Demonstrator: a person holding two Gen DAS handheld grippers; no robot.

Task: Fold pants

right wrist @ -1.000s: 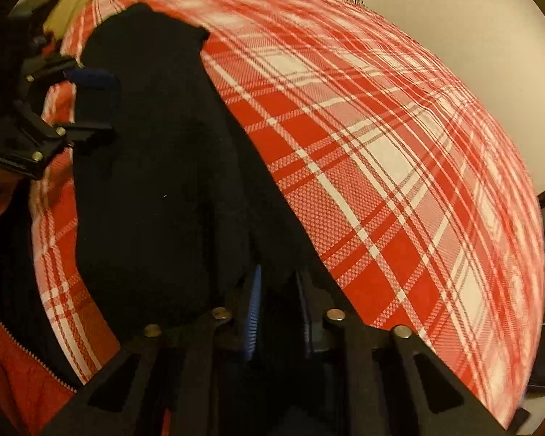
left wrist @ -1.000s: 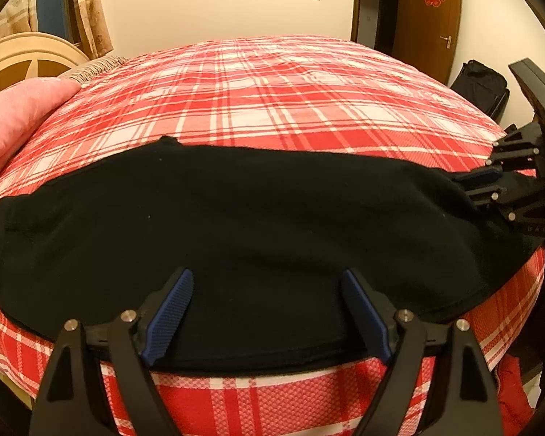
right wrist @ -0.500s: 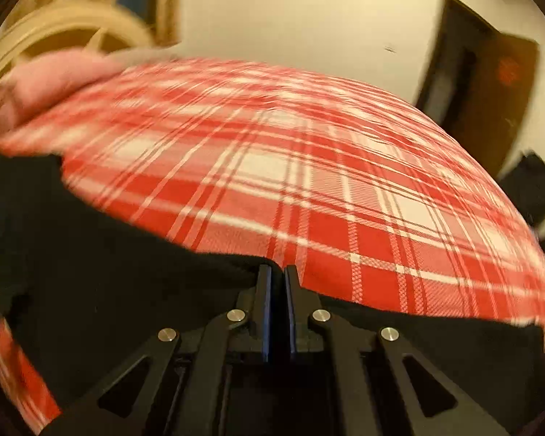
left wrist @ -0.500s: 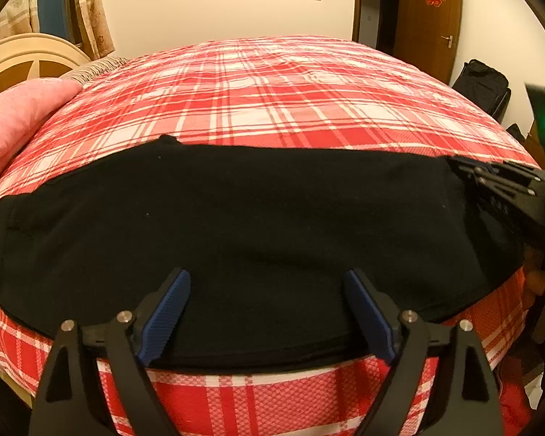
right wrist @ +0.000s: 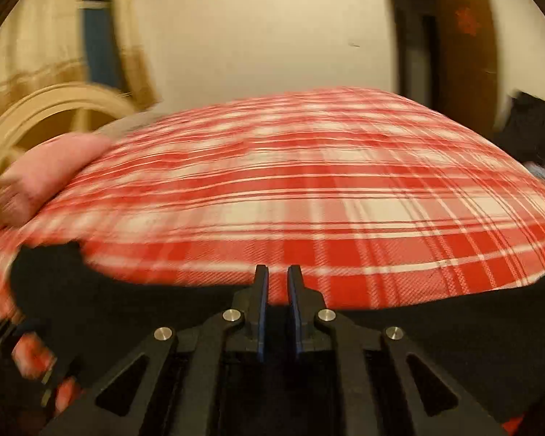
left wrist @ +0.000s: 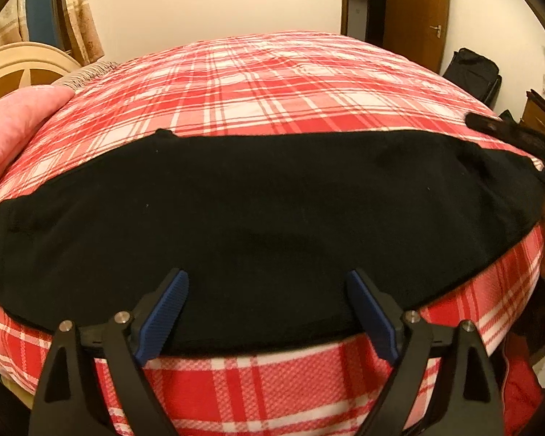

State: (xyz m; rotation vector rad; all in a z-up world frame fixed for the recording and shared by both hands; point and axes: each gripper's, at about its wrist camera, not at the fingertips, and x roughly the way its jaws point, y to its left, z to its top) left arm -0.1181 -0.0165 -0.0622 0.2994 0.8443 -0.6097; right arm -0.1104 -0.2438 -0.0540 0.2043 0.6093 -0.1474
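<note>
The black pants lie flat in a long band across the near edge of the bed, folded lengthwise. My left gripper is open and empty, with its blue pads just above the pants' near edge. My right gripper has its jaws nearly closed with a narrow gap and nothing between them; it hovers over the far edge of the pants. In the left wrist view the right gripper shows as a dark blurred shape over the pants' right end. The right wrist view is motion-blurred.
The bed has a red and white plaid cover. A pink pillow and a cream headboard are at the left. A wooden door and a black bag stand at the back right.
My right gripper let go of the pants' right end, swung round to face across the bed, and rose slightly. My left gripper stayed open in place.
</note>
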